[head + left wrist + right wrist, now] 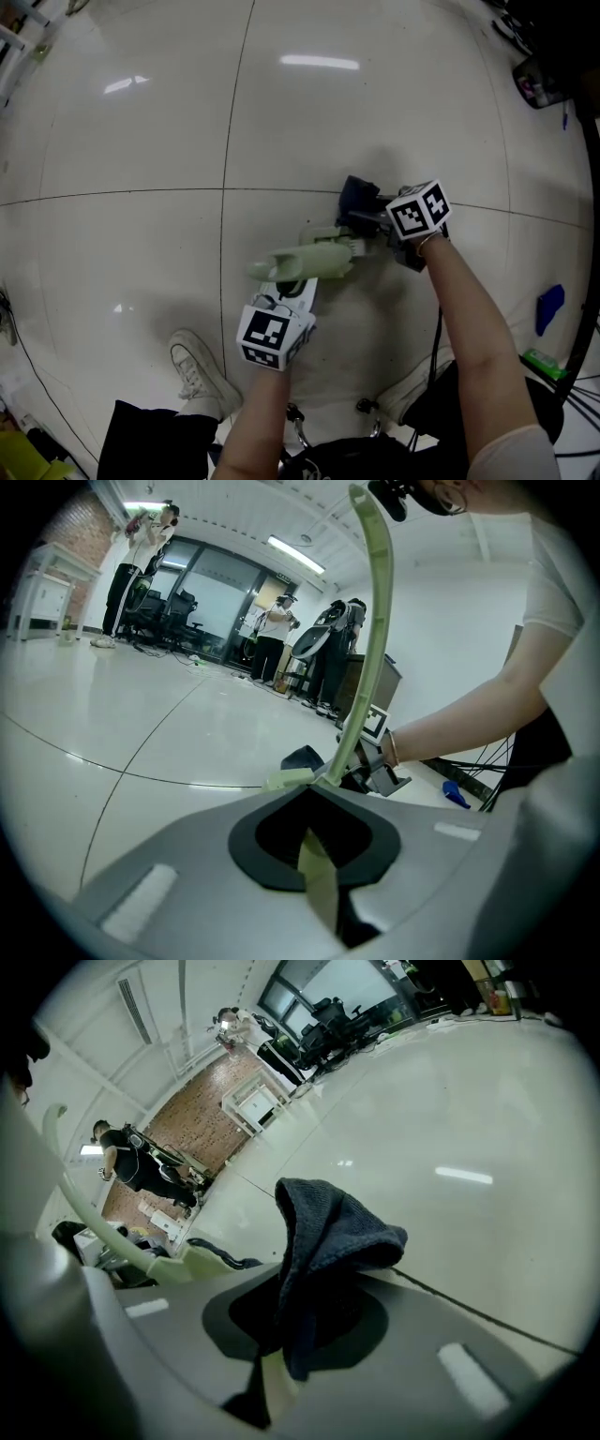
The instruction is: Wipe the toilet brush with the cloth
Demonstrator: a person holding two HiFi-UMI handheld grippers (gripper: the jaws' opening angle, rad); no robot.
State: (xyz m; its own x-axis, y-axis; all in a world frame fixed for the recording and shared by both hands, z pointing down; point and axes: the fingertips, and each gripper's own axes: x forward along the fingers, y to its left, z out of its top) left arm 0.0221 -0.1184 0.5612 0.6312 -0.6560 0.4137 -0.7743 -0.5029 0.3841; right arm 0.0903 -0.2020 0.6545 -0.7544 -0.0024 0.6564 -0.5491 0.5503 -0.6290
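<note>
Above the tiled floor (141, 122), the toilet brush (305, 262) sits between your grippers. The left gripper (314, 841) pinches a thin pale-green strip of it. The right gripper (291, 1335) clamps the cloth (328, 1232).

Risk: a hard wiping pull likely twists the brush out of that narrow pinch.

Long axis: the curved handle rises steeply toward your head.

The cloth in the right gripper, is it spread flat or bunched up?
Bunched up. The dark cloth rises as a folded clump from the shut jaws of the right gripper.
</note>
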